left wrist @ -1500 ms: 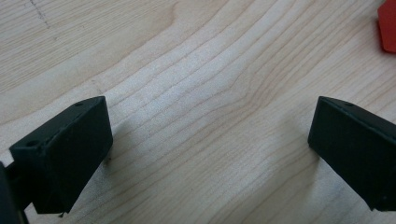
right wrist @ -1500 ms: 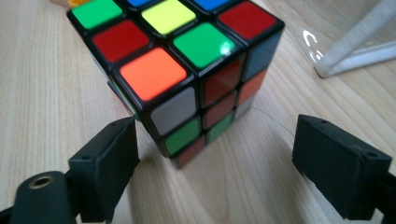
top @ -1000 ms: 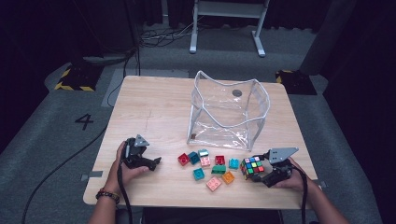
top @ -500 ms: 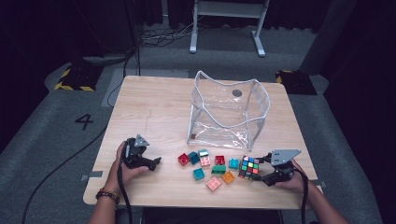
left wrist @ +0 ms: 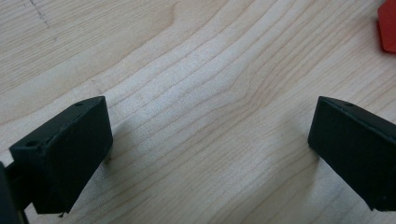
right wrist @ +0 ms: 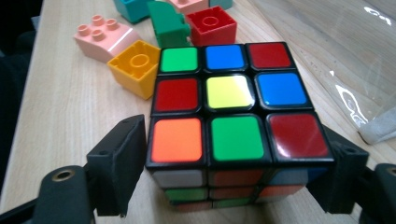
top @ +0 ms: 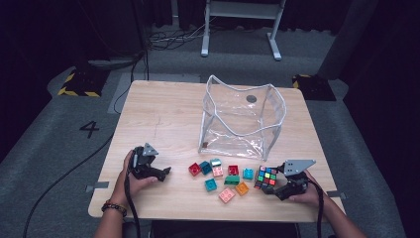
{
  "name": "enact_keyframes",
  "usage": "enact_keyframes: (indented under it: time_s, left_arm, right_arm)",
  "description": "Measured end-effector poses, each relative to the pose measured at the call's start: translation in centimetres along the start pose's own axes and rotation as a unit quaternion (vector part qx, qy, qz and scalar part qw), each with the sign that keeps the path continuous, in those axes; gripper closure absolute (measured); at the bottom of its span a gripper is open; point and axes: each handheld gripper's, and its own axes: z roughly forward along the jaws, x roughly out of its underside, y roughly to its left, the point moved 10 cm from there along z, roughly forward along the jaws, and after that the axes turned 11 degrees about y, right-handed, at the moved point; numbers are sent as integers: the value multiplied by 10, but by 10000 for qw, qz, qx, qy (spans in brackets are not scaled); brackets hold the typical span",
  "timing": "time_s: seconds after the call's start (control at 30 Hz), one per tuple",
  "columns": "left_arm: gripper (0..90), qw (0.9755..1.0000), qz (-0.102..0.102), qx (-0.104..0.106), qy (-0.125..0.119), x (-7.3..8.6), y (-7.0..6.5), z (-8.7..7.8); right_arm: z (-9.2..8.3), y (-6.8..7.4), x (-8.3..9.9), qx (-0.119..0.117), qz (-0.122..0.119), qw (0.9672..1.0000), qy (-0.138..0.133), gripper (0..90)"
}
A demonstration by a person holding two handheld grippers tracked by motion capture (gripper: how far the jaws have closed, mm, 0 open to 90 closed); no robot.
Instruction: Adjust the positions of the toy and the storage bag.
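The right gripper [right wrist: 224, 163] straddles the puzzle cube [right wrist: 229, 107], jaws just reopened and flanking it, not visibly clamping, ready to lift; the left gripper [top: 166, 172] rests open left of it.

The puzzle cube [right wrist: 236, 109] at the middle of the frame has a black frame and squares of green, blue, red, yellow and orange. Upper left of it sit a pink block [right wrist: 100, 37] and a yellow block [right wrist: 135, 67]. The table [right wrist: 70, 112] is pale wood.
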Motion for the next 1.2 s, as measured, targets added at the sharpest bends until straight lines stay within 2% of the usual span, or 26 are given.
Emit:
enact_keyframes:
  time_s: [0.1, 0.13, 0.17, 0.43, 0.63, 0.67, 0.8, 1.03, 1.2]
  left_arm:
    - [1, 10000, 0, 2, 1, 0, 0, 0]
    - [1, 10000, 0, 2, 1, 0, 0, 0]
    - [1, 10000, 0, -4, 0, 0, 0, 0]
    - [1, 10000, 0, -3, 0, 0, 0, 0]
    - [1, 10000, 5, -10, 0, 0, 0, 0]
    - [1, 10000, 4, -10, 0, 0, 0, 0]
    - [2, 10000, -13, -3, -12, 0, 0, 0]
    - [3, 10000, -2, -3, -10, 0, 0, 0]
    - [3, 10000, 3, 1, -11, 0, 0, 0]
  right_arm:
    - [4, -3, -2, 40, 185, 9998, 3, 249]
    - [4, -3, -2, 40, 185, 9998, 3, 249]
    - [5, -2, -1, 35, 129, 9999, 44, 313]
    - [2, -5, 1, 317, -6, 9993, 184, 336]
    - [-6, -8, 8, 366, 49, 9991, 197, 338]
    - [-9, -11, 11, 467, 24, 9987, 199, 338]
    - [-16, -16, 16, 538, 190, 9982, 169, 338]
    - [-26, -27, 22, 801, 234, 9964, 124, 339]
    - [-37, -39, 25, 1001, 499, 9937, -7, 339]
